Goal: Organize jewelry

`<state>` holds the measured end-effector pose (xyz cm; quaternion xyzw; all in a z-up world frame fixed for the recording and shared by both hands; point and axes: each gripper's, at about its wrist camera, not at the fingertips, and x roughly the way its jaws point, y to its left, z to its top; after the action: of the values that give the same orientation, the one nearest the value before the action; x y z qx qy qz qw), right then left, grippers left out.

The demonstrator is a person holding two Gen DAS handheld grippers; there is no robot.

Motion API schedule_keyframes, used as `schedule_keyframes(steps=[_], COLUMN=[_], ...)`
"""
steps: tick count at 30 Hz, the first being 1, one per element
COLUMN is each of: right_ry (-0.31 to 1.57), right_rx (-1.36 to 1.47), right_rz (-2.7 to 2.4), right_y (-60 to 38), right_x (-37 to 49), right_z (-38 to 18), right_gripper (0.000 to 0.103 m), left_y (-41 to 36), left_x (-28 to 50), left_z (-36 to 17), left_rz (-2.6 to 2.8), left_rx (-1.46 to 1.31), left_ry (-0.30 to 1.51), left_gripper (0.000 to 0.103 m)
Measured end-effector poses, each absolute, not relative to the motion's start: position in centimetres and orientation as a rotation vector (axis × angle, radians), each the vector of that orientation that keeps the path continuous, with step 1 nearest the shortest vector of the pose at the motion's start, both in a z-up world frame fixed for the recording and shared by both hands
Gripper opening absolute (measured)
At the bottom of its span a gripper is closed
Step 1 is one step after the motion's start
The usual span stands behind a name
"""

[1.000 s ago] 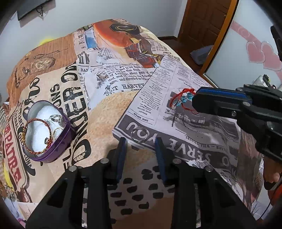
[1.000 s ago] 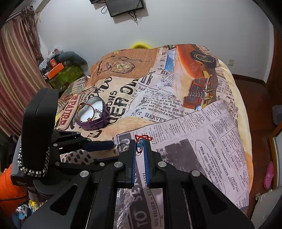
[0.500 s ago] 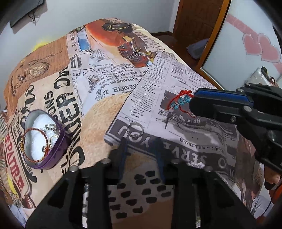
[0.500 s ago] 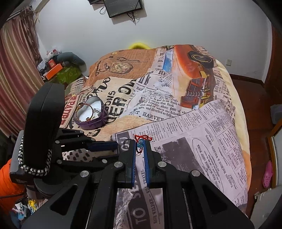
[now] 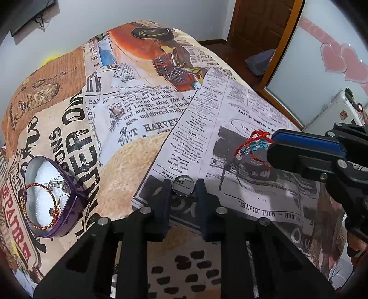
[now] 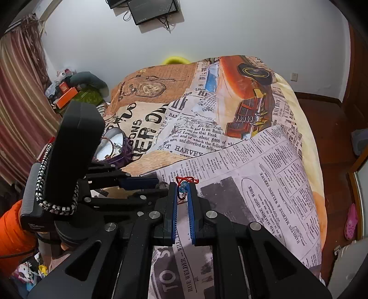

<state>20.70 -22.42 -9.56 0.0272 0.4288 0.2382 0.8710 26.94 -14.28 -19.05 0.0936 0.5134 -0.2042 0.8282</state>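
Observation:
A silver ring (image 5: 183,185) lies on the newspaper-print bedspread (image 5: 142,119). My left gripper (image 5: 183,184) is open with a finger on each side of the ring. A red cord bracelet with blue beads (image 5: 251,143) is pinched in my right gripper (image 6: 182,186), which is shut on it; the bracelet also shows in the right wrist view (image 6: 184,181). A purple heart-shaped tin (image 5: 66,207) sits open to the left, holding a red-gold bangle (image 5: 30,197) and small silver pieces. The tin also shows in the right wrist view (image 6: 125,150), partly hidden by the left gripper's body.
A wooden door (image 5: 260,20) and a mirrored wardrobe panel with pink hearts (image 5: 322,59) stand to the right of the bed. A wall-mounted screen (image 6: 153,9), a striped curtain (image 6: 16,110) and a cluttered corner (image 6: 71,92) lie beyond the bed.
My left gripper has moved forward to the ring, so its fingers now sit on either side of it. My right gripper stays shut on the bracelet, nearly still.

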Motion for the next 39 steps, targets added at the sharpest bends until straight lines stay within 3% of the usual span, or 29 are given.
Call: schedule_keyframes(steps=[29,39], right_ry=[0.840,0.843], right_rx=[-0.025,-0.040], right_rz=[0.598,0.657], right_y=[-12.5,-7.9], right_x=[22.4,24.5], right_z=[-6.9,-6.6], right_gripper=[0.008,0.008], left_y=[0.9,6.0], left_x=[24.0,24.3], left_z=[-12.7,-13.0], left_rz=[-0.253,-0.188], left_rx=[-0.047,-0.099], left_ry=[0.853,0.836], left_gripper=[0.020,0.020])
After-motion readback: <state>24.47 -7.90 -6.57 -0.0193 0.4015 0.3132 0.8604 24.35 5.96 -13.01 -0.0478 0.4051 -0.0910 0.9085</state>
